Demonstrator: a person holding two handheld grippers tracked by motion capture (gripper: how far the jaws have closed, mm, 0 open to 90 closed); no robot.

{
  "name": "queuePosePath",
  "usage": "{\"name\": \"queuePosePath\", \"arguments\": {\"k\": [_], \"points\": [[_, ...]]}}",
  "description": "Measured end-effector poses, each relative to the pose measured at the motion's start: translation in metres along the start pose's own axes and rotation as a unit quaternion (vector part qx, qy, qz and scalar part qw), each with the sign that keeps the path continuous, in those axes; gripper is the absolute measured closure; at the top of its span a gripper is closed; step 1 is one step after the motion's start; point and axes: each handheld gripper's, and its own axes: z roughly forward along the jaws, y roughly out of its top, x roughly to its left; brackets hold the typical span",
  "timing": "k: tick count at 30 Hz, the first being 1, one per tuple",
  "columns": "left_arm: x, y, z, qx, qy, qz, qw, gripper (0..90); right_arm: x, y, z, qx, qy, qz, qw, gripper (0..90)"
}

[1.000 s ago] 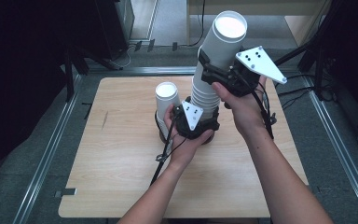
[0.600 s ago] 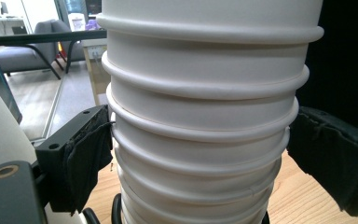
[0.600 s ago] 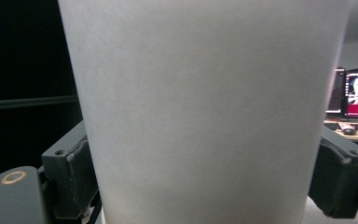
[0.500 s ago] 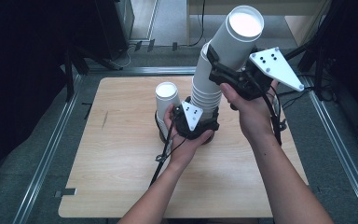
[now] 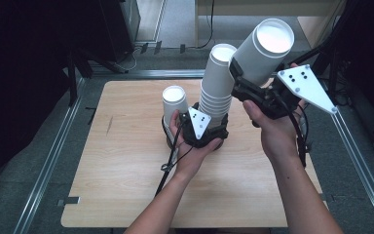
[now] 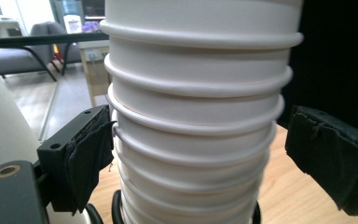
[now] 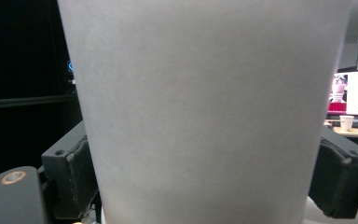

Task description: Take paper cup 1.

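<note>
Table (image 5: pixel 126 195) carries a tall cup stack (image 5: pixel 216 92) near its middle, a lone cup (image 5: pixel 174 102) just beside. Left gripper (image 5: pixel 209 129) straddles the stack's base, left pad touching, right pad apart; loose hold, stack may tip. Right gripper (image 5: pixel 246 80) clamps one tilted cup (image 5: pixel 265 51) above-right; a squeeze could crush it, or it slips out.

No text, label, brand mark or number can be read anywhere. The white paper cups carry no print, and the monitor screens in the background of the right gripper view are too small and blurred to read.
</note>
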Motion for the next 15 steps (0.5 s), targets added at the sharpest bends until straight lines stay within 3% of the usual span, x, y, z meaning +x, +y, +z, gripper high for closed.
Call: {"name": "queuePosePath", "arguments": {"k": [15], "points": [[0.004, -0.008, -0.040, 0.008, -0.042, -0.002, 0.9991, 1.4, -0.009, -0.025, -0.035, 0.019, -0.005, -0.011, 0.9997, 11.9]]}}
